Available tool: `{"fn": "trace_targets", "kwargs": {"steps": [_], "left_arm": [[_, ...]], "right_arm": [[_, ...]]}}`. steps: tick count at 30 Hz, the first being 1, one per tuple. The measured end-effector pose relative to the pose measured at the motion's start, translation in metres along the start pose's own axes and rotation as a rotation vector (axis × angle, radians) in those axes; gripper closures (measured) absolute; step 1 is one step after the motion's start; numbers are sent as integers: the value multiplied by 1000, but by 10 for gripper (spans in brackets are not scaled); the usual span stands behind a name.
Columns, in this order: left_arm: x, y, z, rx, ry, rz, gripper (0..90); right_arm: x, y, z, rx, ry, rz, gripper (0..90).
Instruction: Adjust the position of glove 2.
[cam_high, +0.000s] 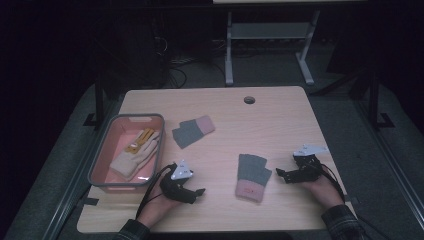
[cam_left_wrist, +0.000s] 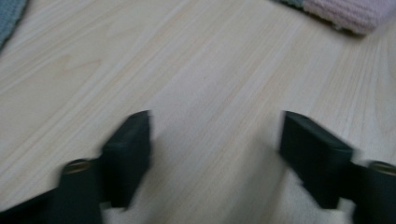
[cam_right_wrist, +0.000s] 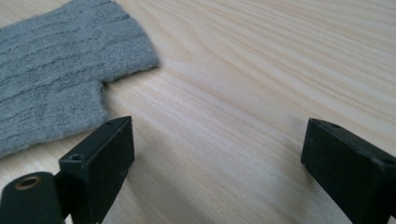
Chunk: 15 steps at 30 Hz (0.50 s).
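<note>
- High view: grey and pink glove flat on the table near its front edge, between left gripper and right gripper; second glove beside the basket at the left edge.
- Left gripper view: jaws spread over bare wood, nothing between.
- Right gripper view: jaws spread wide, empty; glove's grey fingers just beside one jaw.

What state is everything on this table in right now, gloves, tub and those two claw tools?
Near grey-and-pink glove: flat on the table, loose.
Far grey-and-pink glove: flat on the table, untouched.
Cream gloves: lying inside the bin.
Bin: upright, no lid.
Left gripper: open, nothing between its jaws.
Right gripper: open, holding nothing.
</note>
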<state>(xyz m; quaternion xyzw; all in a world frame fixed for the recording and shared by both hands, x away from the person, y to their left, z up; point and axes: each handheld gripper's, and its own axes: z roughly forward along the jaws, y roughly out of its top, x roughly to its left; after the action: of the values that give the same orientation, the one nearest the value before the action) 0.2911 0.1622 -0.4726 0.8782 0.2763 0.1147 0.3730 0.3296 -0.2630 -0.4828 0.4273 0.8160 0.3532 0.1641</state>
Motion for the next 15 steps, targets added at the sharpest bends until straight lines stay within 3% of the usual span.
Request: {"fn": "trace_targets", "kwargs": {"steps": [10,15], "left_arm": [[8,21,9,45,36,-77,770],[15,32,15,52,59,-101,894]], "right_arm": [[1,0,0,0,-5,7,94],[1,0,0,0,-5,9,94]]}}
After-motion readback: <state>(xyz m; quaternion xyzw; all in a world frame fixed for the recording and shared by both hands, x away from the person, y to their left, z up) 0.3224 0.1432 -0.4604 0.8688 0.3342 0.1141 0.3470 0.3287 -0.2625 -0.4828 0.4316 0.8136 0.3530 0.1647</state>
